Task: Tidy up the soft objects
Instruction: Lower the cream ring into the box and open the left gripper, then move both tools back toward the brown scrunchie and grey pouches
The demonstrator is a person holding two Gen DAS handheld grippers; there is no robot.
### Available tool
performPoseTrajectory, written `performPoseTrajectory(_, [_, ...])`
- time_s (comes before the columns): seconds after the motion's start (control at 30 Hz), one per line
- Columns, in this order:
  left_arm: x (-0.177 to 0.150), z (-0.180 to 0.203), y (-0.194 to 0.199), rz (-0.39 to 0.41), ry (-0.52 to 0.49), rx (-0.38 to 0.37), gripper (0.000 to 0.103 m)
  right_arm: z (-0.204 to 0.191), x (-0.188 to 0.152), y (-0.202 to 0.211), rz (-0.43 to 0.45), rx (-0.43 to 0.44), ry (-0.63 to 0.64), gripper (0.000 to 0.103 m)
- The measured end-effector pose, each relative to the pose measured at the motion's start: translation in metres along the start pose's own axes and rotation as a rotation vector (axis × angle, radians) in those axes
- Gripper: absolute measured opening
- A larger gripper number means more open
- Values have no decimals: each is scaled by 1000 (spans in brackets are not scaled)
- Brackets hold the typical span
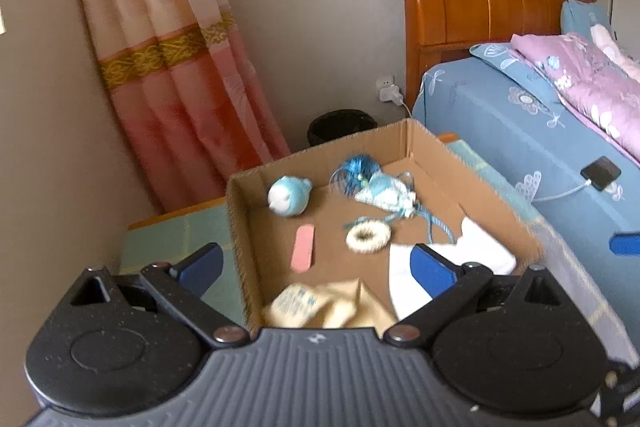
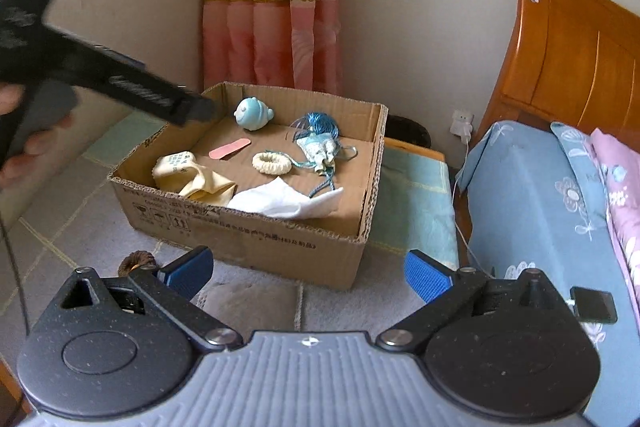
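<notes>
An open cardboard box (image 1: 240,215) (image 2: 248,239) stands on a grey mat. In it lie a blue round plush toy (image 1: 289,195) (image 2: 253,113), a pink flat strip (image 1: 303,247) (image 2: 230,148), a cream ring scrunchie (image 1: 368,237) (image 2: 272,163), a blue tassel charm (image 1: 380,189) (image 2: 320,143), a yellow cloth (image 1: 320,305) (image 2: 192,175) and a white tissue (image 1: 476,247) (image 2: 288,205). My left gripper (image 1: 316,267) is open and empty above the box's near edge; it also shows in the right wrist view (image 2: 196,109). My right gripper (image 2: 308,273) is open and empty, in front of the box.
A brown hair tie (image 2: 136,263) lies on the mat by the right gripper's left finger. A bed with blue sheet (image 1: 520,131) (image 2: 540,207) and a phone (image 1: 600,173) on charge stands right. A black bin (image 1: 340,125), a curtain (image 1: 180,67) and wall lie behind.
</notes>
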State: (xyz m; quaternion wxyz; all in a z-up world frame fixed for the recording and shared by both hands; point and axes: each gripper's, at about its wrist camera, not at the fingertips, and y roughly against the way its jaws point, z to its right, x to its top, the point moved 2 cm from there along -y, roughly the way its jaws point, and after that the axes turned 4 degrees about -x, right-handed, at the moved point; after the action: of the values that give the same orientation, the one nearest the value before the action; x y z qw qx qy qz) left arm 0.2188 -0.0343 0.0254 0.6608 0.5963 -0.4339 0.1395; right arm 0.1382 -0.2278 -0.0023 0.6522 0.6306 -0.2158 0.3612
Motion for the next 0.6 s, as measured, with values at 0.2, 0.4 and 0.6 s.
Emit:
performPoseTrajectory(0.2, [-38, -2, 33, 15, 24, 22, 103, -10, -12, 7, -6, 1, -24, 103])
performPoseTrajectory(0.4, [-89, -2, 36, -4, 128, 19, 102, -11, -29, 4, -36, -5, -76, 103])
performPoseTrajectory(0.6, [-128, 5, 21, -26, 195, -6, 102, -13, -40, -1, -65, 2, -83, 103])
